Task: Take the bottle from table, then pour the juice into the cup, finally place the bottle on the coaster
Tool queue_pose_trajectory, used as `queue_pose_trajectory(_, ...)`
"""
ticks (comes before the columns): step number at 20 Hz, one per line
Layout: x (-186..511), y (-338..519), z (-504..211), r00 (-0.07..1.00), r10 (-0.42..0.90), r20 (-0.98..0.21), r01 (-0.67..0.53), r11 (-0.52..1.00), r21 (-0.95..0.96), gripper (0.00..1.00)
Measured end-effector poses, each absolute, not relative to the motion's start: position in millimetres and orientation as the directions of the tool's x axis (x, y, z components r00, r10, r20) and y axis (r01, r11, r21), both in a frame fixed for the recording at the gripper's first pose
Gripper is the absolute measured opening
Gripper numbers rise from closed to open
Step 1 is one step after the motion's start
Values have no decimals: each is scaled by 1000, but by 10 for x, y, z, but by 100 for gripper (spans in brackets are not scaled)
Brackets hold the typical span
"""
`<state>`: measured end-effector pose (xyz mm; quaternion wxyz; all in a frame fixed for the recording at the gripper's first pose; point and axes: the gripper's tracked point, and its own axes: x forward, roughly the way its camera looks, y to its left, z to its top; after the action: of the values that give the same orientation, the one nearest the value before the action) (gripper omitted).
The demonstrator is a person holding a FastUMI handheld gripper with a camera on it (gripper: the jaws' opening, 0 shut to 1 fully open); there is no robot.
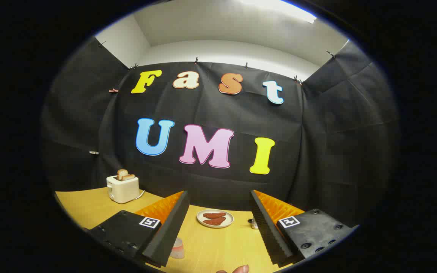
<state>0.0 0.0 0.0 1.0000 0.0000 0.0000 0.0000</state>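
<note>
The cup [178,248], a small translucent thing with a pinkish base, stands on the wooden tabletop [218,242] just beside my left finger [167,231], partly hidden behind its tip. I cannot pick out the bottle or the coaster from here, so I judge the task has barely begun and I have yet to find the bottle. My claw [218,237] is spread wide with nothing between the fingers, ready for a bottle's width. It is held level and raised above the tabletop, looking straight at the far wall, which suits scanning rather than gripping.

Beyond the fingers, a white plate [215,218] with two reddish-brown pieces of food sits centred between them. A small metallic object [254,223] peeks out beside my right finger [266,227]; I cannot tell what it is. Far left stands a white toaster [123,188] with toast in it. A fingertip [240,269] shows at the near edge.
</note>
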Motion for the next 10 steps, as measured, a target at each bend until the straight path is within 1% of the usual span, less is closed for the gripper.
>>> queue_pose_trajectory(10, 14, 290, -34, 996, 89, -6, -89, 996, -21, 97)
